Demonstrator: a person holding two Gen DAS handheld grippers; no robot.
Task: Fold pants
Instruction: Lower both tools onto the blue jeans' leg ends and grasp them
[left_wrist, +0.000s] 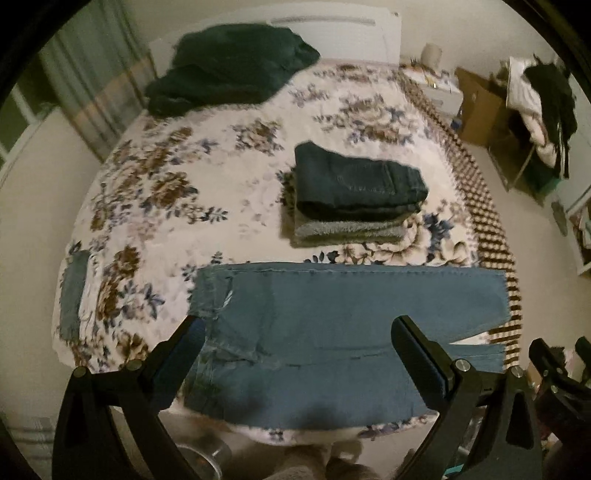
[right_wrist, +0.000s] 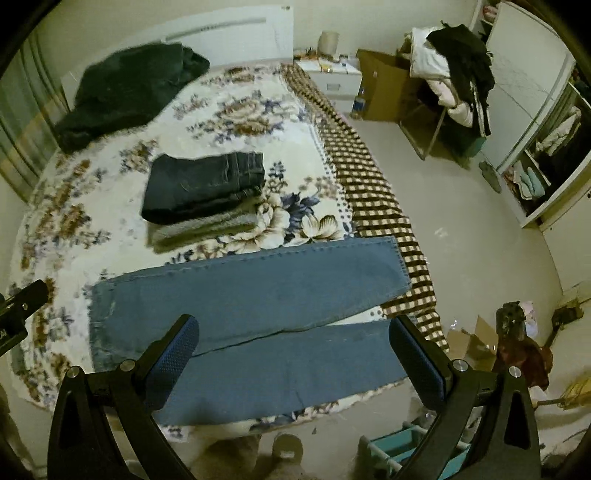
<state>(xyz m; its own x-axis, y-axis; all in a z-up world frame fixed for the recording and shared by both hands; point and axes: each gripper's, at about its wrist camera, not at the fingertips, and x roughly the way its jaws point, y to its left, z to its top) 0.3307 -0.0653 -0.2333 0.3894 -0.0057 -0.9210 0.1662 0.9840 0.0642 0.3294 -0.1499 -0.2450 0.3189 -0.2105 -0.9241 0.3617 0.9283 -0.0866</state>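
Both grippers hang above the near edge of the bed (left_wrist: 155, 206), pointing forward and down at the jeans (left_wrist: 332, 325). The left gripper (left_wrist: 299, 332) has its 2 fingers spread wide with nothing between them; it sits over the waist end of the jeans, and I cannot tell whether the finger tips touch the cloth. The right gripper (right_wrist: 295, 332) is likewise spread wide and empty, over the leg end. In the left view a corner of the right gripper shows at the far right edge; in the right view a bit of the left gripper pokes in at the left edge.

The lower parts of both views are filled by the black gripper frames, which cover the near edge of the jeans. Both views are blurred, so seams and pockets on the jeans are hard to read. The floor below the bed edge is dim and the things there are unclear.

The jeans are light blue and lie flat across the near part of the bed, waist to the left, legs running right. The 2 legs lie side by side, split by a narrow gap, the far leg reaching the checked blanket (right_wrist: 369, 199) at the right edge of the bed. Farther back sits a stack of folded clothes (right_wrist: 207, 192), dark jeans on top. A dark green garment (left_wrist: 229, 66) lies heaped at the far left, near the headboard (left_wrist: 332, 33).
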